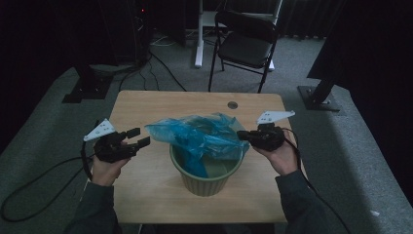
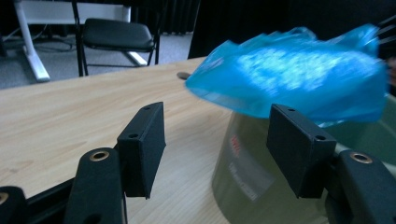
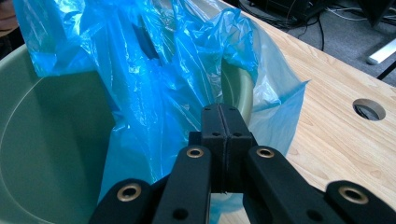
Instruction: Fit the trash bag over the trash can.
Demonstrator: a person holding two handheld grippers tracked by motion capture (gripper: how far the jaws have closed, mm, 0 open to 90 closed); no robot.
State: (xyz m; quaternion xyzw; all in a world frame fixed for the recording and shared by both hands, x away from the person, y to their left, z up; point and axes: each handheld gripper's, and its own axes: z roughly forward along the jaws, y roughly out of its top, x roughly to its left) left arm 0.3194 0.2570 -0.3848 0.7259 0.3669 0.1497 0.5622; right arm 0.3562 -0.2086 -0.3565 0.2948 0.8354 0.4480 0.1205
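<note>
Wood-grain table point(image 1: 146, 195): ribbed green bin point(image 1: 207, 183), crinkled blue bag point(image 1: 204, 136).

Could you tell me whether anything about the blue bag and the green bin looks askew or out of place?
Yes: the blue bag is not seated in the green bin. It bunches above the rim, flaring past the left side, loose. The right gripper pinches its right edge; the left gripper stands open, apart from it.

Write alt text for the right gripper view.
The right claw, jaws pressed together, pinches the edge of a crinkled blue plastic bag at the rim of a green bin. The bag hangs down into the bin, which stands on a wooden table with a round hole in it.
</note>
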